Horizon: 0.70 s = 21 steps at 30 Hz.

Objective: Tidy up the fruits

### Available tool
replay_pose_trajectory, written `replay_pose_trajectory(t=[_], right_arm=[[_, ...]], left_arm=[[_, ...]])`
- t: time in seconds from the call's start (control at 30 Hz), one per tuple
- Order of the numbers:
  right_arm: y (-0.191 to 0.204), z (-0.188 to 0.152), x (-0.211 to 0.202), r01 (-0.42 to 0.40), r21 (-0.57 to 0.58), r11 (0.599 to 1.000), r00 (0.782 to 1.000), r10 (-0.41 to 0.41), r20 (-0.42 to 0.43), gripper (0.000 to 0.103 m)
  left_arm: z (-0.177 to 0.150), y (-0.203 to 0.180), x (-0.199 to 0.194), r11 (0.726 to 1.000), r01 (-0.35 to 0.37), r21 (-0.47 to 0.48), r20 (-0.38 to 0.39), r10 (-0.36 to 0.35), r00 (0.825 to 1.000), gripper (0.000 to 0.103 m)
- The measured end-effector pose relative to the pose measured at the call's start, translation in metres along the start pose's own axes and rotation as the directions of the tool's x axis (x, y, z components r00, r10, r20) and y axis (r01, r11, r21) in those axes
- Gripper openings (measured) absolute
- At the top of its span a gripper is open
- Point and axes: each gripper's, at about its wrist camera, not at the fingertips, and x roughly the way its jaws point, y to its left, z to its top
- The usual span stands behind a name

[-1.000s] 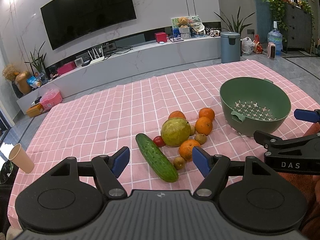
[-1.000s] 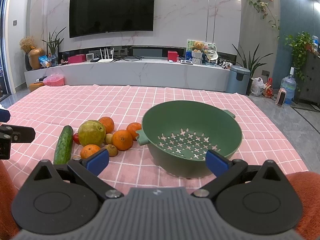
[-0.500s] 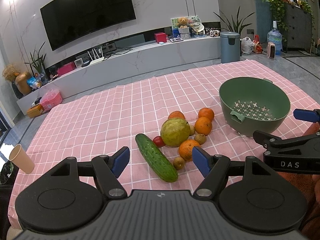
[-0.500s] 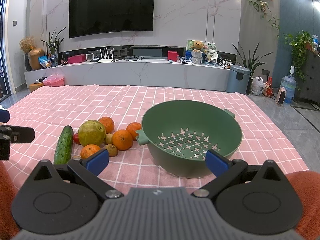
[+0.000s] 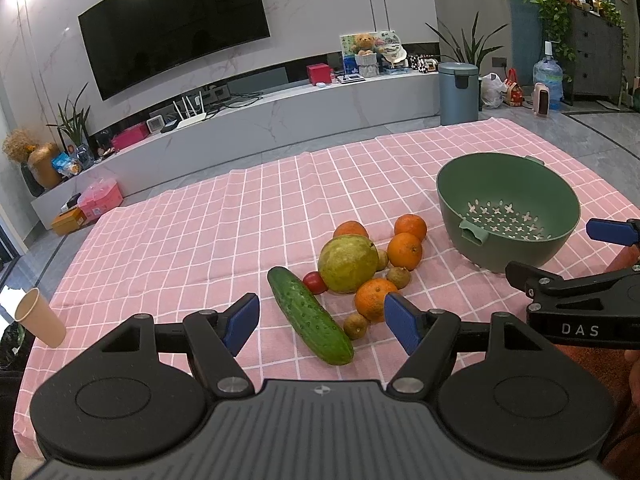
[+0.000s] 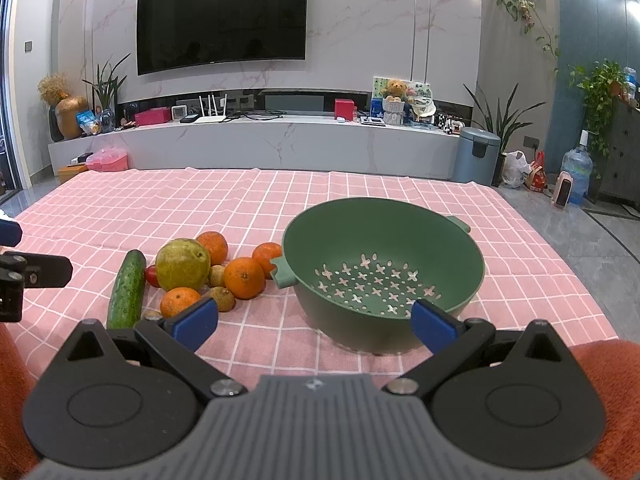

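I am hovering my left fingers (image 5: 322, 322) spread over the long green cucumber (image 5: 309, 315), my right fingers (image 6: 314, 320) spread empty, round green plastic colander (image 6: 384, 272) at twelve o'clock.

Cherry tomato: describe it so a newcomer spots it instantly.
Find the green colander on the pink cloth; the fruit pile lies to its left. The tomato sits wedged between the cucumber and the big yellow-green fruit. It is the only red, glossy, small item there.

We see: marble wall (image 6: 360, 20) with TV (image 6: 222, 14) | white console (image 6: 256, 144) | grey floor (image 6: 580, 232) | bin (image 6: 476, 156) | plants (image 6: 600, 92) | ceiling spots lit
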Motion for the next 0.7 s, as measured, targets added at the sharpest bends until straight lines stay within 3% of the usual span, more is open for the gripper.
replay_pose_trajectory(t=[0.23,0.33,0.4,0.57,0.7], right_arm=[[0.000,0.006,0.002,-0.058,0.009,0.998,0.998,0.058,0.009,0.098],[0.008,0.015,0.007,-0.098,-0.024,0.995,0.995,0.098,0.001,0.097],[0.014,0.022,0.012,-0.140,-0.061,0.988,0.990,0.139,-0.008,0.085],[0.036,0.041,0.034,-0.265,-0.153,0.952,0.964,0.260,-0.052,0.072],[0.055,0.054,0.064,-0.345,-0.201,0.917,0.938,0.330,-0.104,0.060]], left_arm=[[0.013,0.010,0.017,1.000,-0.015,-0.006,-0.037,0.015,0.999,0.076],[0.024,0.024,0.034,0.999,0.014,-0.050,-0.087,-0.018,0.996,0.071],[0.029,0.034,0.047,0.995,0.044,-0.088,-0.122,-0.054,0.991,0.070],[0.034,0.060,0.093,0.968,0.081,-0.239,-0.241,-0.140,0.960,0.068],[0.034,0.070,0.121,0.951,0.076,-0.299,-0.284,-0.165,0.944,0.067]])
